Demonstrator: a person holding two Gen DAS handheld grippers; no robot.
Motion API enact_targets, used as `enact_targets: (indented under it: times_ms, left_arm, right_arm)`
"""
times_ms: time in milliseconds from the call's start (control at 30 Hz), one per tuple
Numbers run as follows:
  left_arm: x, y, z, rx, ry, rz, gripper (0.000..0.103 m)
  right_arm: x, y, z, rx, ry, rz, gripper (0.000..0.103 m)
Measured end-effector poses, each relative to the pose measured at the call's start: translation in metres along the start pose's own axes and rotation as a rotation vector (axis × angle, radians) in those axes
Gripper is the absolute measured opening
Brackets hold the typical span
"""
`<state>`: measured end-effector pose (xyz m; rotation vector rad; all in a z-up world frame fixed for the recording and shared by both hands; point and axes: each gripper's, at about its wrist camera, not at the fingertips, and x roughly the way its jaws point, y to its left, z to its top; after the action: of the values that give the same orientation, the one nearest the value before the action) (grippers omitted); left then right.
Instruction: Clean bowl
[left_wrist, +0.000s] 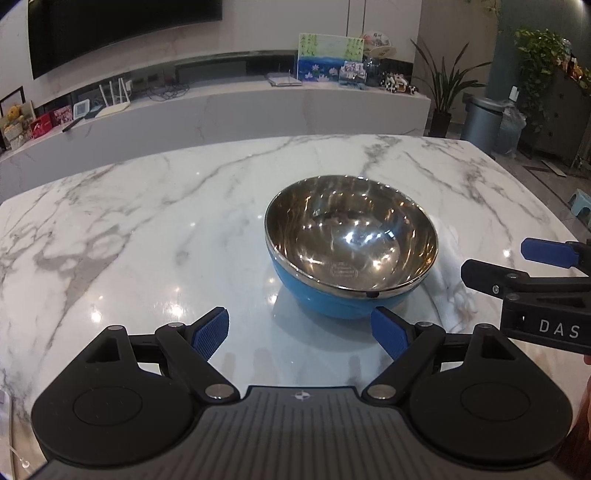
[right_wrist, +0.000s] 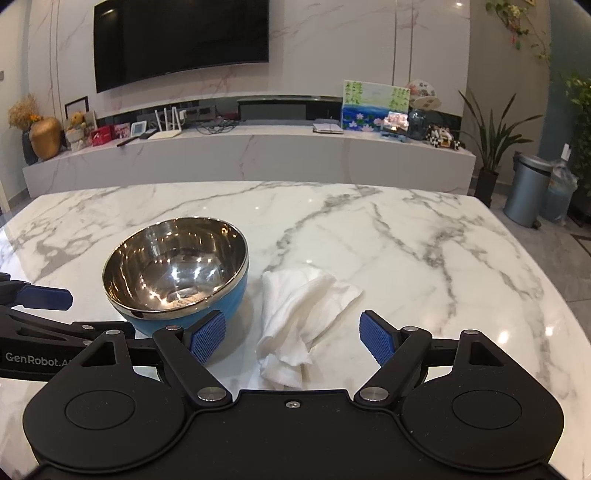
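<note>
A steel bowl (left_wrist: 351, 245) with a blue outside sits tilted on the marble table (left_wrist: 147, 221); it also shows in the right wrist view as the bowl (right_wrist: 177, 266). My left gripper (left_wrist: 300, 332) is open just in front of it, its right pad close to the bowl's near side. A crumpled white cloth (right_wrist: 299, 317) lies right of the bowl, partly hidden behind it as the cloth (left_wrist: 452, 284) in the left view. My right gripper (right_wrist: 293, 338) is open, straddling the cloth's near end. Each gripper shows at the edge of the other's view.
The marble table (right_wrist: 406, 240) stretches wide to the right and behind the bowl. Beyond its far edge stand a long white TV console (right_wrist: 251, 155), a potted plant (right_wrist: 491, 147) and a grey bin (right_wrist: 524, 188).
</note>
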<state>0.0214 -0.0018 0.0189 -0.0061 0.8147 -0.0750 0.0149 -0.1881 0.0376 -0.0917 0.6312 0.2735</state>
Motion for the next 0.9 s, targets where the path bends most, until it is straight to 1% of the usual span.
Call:
enact_targets:
  times_ms: [433,900]
  left_arm:
    - [0.009,0.0,-0.003,0.013,0.033,0.033,0.084]
    - [0.013,0.003,-0.003,-0.003,0.056,0.028,0.084]
  right_arm:
    - [0.003,0.0,-0.001,-0.001,0.011,-0.003,0.078]
    - [0.005,0.0,-0.002,-0.008,0.028,0.006,0.078]
